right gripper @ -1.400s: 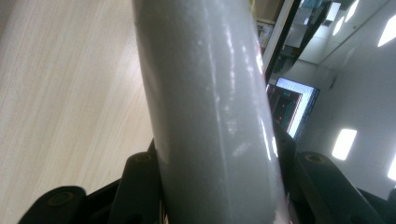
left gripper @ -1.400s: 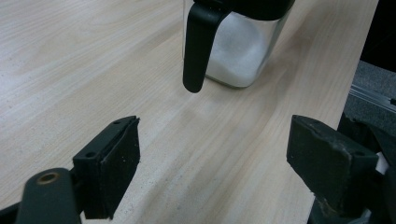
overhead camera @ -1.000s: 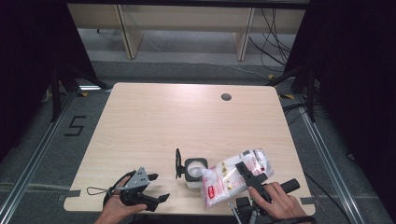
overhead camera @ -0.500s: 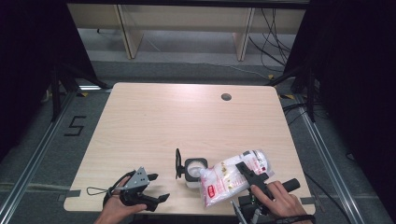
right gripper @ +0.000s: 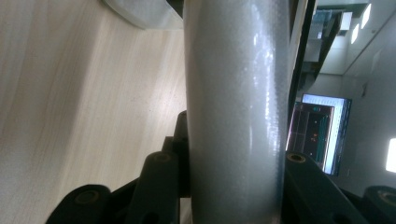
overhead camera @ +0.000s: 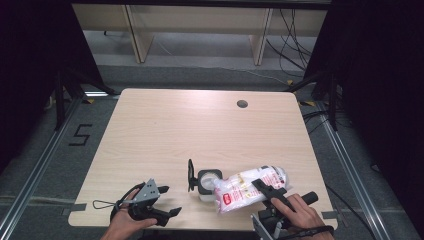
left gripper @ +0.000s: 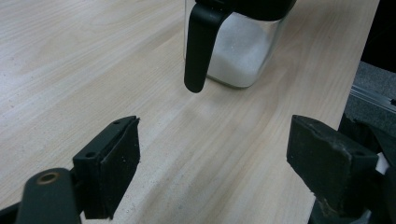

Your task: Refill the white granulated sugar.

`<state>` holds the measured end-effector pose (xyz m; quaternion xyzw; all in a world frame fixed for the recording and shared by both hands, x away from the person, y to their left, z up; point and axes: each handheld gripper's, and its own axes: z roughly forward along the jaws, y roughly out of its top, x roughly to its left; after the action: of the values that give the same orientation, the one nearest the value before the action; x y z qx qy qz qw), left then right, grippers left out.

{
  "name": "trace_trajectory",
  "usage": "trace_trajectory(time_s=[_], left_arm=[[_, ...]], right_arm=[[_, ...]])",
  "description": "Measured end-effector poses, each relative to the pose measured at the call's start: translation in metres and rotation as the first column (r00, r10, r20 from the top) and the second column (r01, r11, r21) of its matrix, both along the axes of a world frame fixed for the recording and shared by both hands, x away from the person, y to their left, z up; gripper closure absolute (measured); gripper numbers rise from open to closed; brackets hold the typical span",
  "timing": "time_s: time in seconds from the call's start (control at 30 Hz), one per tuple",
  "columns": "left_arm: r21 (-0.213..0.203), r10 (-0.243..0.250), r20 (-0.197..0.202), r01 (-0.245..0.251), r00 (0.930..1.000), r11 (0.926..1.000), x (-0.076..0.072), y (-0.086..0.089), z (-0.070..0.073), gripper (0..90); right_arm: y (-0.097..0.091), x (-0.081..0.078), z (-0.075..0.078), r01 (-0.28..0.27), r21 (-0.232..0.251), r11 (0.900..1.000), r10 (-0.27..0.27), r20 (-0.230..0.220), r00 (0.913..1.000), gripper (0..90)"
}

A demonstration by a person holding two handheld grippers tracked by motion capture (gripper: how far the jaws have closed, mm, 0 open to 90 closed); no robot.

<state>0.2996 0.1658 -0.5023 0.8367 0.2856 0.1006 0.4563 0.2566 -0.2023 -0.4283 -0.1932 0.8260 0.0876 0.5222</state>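
A square glass jar (overhead camera: pixel 206 183) of white grains stands near the table's front edge, its black lid (overhead camera: pixel 190 175) flipped open to the left. In the left gripper view the jar (left gripper: pixel 243 51) is close ahead with the lid (left gripper: pixel 200 46) hanging down its side. A white plastic bag (overhead camera: pixel 247 186) with a red label lies tilted, its left end at the jar's mouth. My right gripper (overhead camera: pixel 262 187) is shut on the bag, whose grey-white plastic (right gripper: pixel 233 93) is squeezed between the jaws (right gripper: pixel 231 158). My left gripper (overhead camera: pixel 169 201) rests left of the jar, open and holding nothing (left gripper: pixel 212 154).
The wooden table (overhead camera: pixel 200 130) has a round cable hole (overhead camera: pixel 242 104) at the back right. Its front edge runs just under both hands. Dark curtains and metal floor rails flank the table, with a shelf frame behind.
The right hand has shifted slightly along the front edge with the bag still in its jaws. The left gripper and the jar have stayed where they were.
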Motion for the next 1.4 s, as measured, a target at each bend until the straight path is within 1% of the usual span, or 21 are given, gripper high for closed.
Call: trace_trajectory(time_s=[0.17, 0.47, 0.6, 0.63, 0.67, 0.7, 0.77, 0.8, 0.83, 0.87, 0.9, 0.93, 1.0, 1.03, 1.07, 1.1, 1.17, 1.2, 1.3, 1.37, 1.4], left_arm=[[-0.006, -0.006, 0.004, 0.006, 1.0, 1.0, 0.0, 0.0, 0.001, 16.8], [-0.008, -0.007, 0.005, 0.007, 1.0, 0.9999, 0.0, 0.0, 0.001, 16.8], [-0.008, -0.007, 0.006, 0.007, 1.0, 0.9999, 0.0, 0.0, 0.001, 16.8], [-0.008, -0.007, 0.005, 0.007, 1.0, 0.9999, 0.0, 0.0, 0.001, 16.8], [-0.008, -0.007, 0.006, 0.008, 1.0, 0.9999, 0.0, 0.0, 0.001, 16.8], [-0.011, -0.004, 0.008, 0.004, 1.0, 0.9999, 0.0, 0.0, 0.001, 16.8], [-0.011, -0.005, 0.008, 0.005, 1.0, 0.9999, 0.0, 0.0, 0.001, 16.8], [-0.011, -0.005, 0.008, 0.005, 1.0, 0.9999, 0.0, 0.0, 0.001, 16.8], [-0.022, -0.005, 0.009, 0.006, 0.9999, 0.9997, 0.001, 0.0, 0.0, 16.8], [-0.023, -0.005, 0.011, 0.005, 0.9999, 0.9997, 0.0, 0.0, 0.0, 16.8], [-0.01, -0.008, 0.006, 0.008, 0.9999, 0.9999, 0.0, 0.0, 0.0, 16.8], [-0.008, -0.008, 0.004, 0.008, 1.0, 0.9999, 0.0, 0.0, 0.001, 16.8], [0.001, -0.014, 0.002, 0.014, 0.9999, 0.9999, 0.001, 0.0, 0.001, 16.8], [0.0, -0.013, 0.009, 0.013, 0.9999, 0.9999, 0.001, 0.0, 0.001, 16.8], [0.019, -0.018, 0.011, 0.018, 0.9998, 0.9997, 0.001, 0.001, 0.001, 16.8], [0.018, -0.017, 0.011, 0.017, 0.9998, 0.9997, 0.002, 0.001, 0.001, 16.8], [0.001, -0.015, 0.011, 0.015, 0.9998, 0.9999, 0.001, 0.0, 0.001, 16.8], [0.01, -0.002, -0.001, 0.002, 1.0, 1.0, 0.001, 0.0, 0.001, 16.8], [-0.011, -0.008, 0.002, 0.008, 1.0, 0.9999, 0.001, -0.001, 0.0, 16.8], [-0.023, 0.005, -0.007, -0.005, 1.0, 0.9997, 0.0, -0.002, -0.001, 16.8], [-0.021, 0.003, -0.009, -0.003, 1.0, 0.9998, 0.0, -0.002, -0.001, 16.8]], right_arm=[[0.001, 0.0, 0.002, -0.038, 0.039, 0.9985, 0.039, -0.008, 0.9992, 70.5], [-0.009, 0.007, -0.004, -0.01, 0.154, 0.988, 0.023, -0.086, 0.9961, 70.6], [-0.016, 0.013, -0.011, 0.002, 0.238, 0.9712, 0.034, -0.146, 0.9886, 70.7], [-0.018, 0.013, -0.015, 0.04, 0.298, 0.9538, 0.014, -0.178, 0.9839, 70.7], [-0.018, 0.013, -0.015, 0.04, 0.298, 0.9538, 0.014, -0.178, 0.9839, 70.7], [-0.018, 0.018, -0.012, -0.031, 0.266, 0.9634, 0.072, -0.147, 0.9866, 70.7], [-0.022, 0.017, -0.018, 0.028, 0.341, 0.9397, 0.044, -0.203, 0.9783, 70.7], [-0.022, 0.02, -0.015, -0.017, 0.31, 0.9507, 0.074, -0.173, 0.9821, 70.8], [-0.024, 0.019, -0.018, 0.016, 0.347, 0.9378, 0.059, -0.204, 0.9771, 70.8], [-0.025, 0.022, -0.018, -0.007, 0.351, 0.9363, 0.082, -0.199, 0.9765, 70.8], [-0.027, 0.024, -0.019, -0.004, 0.381, 0.9245, 0.091, -0.212, 0.9731, 70.9], [-0.03, 0.025, -0.023, 0.034, 0.427, 0.9037, 0.082, -0.251, 0.9645, 70.9], [-0.033, 0.026, -0.025, 0.071, 0.464, 0.8832, 0.076, -0.291, 0.9537, 70.9], [-0.036, 0.028, -0.028, 0.093, 0.495, 0.8639, 0.082, -0.32, 0.9437, 70.9], [-0.038, 0.031, -0.029, 0.101, 0.518, 0.8496, 0.09, -0.33, 0.9398, 71.0], [-0.041, 0.033, -0.031, 0.122, 0.548, 0.8274, 0.091, -0.346, 0.9339, 71.0], [-0.046, 0.04, -0.034, 0.128, 0.588, 0.7983, 0.112, -0.354, 0.9286, 71.1], [-0.049, 0.043, -0.035, 0.145, 0.617, 0.7738, 0.115, -0.362, 0.925, 71.1], [-0.057, 0.052, -0.041, 0.195, 0.696, 0.6908, 0.155, -0.406, 0.9007, 71.3], [-0.062, 0.057, -0.046, 0.226, 0.728, 0.6474, 0.171, -0.427, 0.8879, 71.5], [-0.065, 0.059, -0.048, 0.238, 0.735, 0.635, 0.171, -0.435, 0.884, 71.6]])
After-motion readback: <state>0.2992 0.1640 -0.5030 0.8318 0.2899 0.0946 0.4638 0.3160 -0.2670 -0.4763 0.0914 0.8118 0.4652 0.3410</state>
